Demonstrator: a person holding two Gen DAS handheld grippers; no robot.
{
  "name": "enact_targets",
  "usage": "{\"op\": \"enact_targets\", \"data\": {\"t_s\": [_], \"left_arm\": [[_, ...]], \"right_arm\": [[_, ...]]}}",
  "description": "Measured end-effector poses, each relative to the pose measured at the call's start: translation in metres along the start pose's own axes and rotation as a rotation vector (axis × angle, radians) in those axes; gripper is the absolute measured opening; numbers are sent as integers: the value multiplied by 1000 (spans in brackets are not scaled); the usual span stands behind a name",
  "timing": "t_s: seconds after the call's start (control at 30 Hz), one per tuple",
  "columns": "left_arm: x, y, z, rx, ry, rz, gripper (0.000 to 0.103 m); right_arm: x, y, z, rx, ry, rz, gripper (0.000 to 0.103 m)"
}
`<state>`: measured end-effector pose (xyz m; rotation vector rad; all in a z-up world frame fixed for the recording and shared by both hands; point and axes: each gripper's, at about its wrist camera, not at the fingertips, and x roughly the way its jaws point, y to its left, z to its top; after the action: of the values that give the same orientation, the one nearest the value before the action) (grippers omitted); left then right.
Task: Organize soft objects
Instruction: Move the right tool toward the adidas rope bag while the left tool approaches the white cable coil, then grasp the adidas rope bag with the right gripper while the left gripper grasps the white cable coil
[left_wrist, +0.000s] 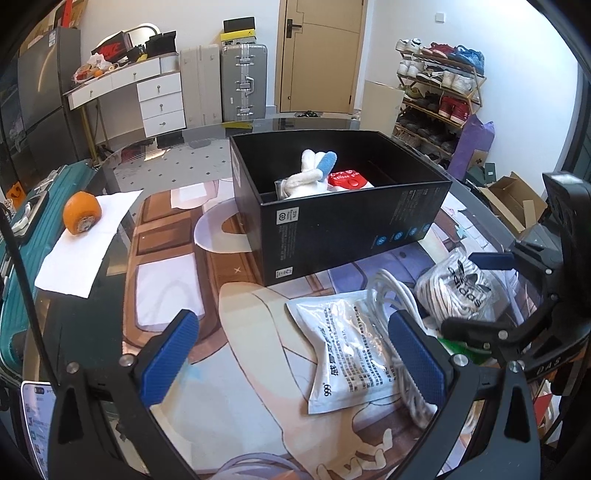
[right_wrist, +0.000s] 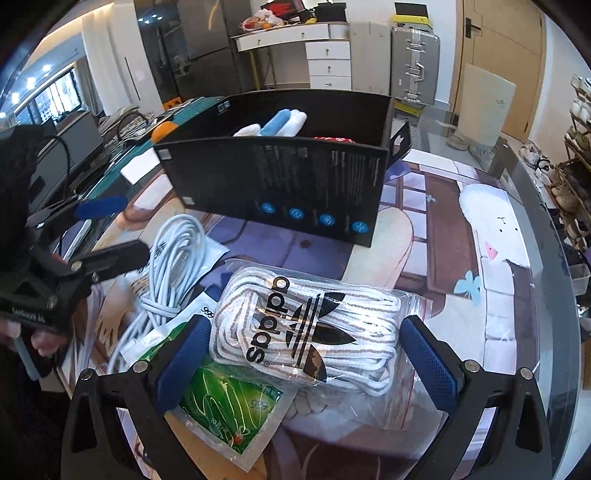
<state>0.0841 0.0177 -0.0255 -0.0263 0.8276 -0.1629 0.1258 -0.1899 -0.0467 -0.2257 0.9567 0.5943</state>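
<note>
The right gripper (right_wrist: 306, 354) gaped around the clear Adidas bag of white laces (right_wrist: 306, 332) (ungrasped), the left gripper (left_wrist: 295, 354) equally wide, empty.

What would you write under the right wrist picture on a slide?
Open right gripper straddles a bagged bundle of Adidas laces on the table mat, with the black box behind.

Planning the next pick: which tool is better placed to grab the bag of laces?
Right. The right tool is open with its fingers either side of the bag of laces. The left tool is open over the white sachet instead.
</note>
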Motion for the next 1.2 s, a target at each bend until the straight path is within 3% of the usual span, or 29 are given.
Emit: {"op": "enact_targets", "data": {"t_s": [0.2,0.43,0.73,1.2], "left_arm": [[-1,-1,0,-2,2,-8,103],[-4,-3,0,4,-7,-17,103],[-9,-4,2,5,-13,-23,103],[-14,-10,3,16,4,-65,103]], "right_arm": [[-3,5,-6,-14,-14,-14,102],[-9,5,-14,-20,-47,-18,93],[-21,-2,-21,-5,-100,2,69],[-56,-2,-19,-10,-230,17,69]]}}
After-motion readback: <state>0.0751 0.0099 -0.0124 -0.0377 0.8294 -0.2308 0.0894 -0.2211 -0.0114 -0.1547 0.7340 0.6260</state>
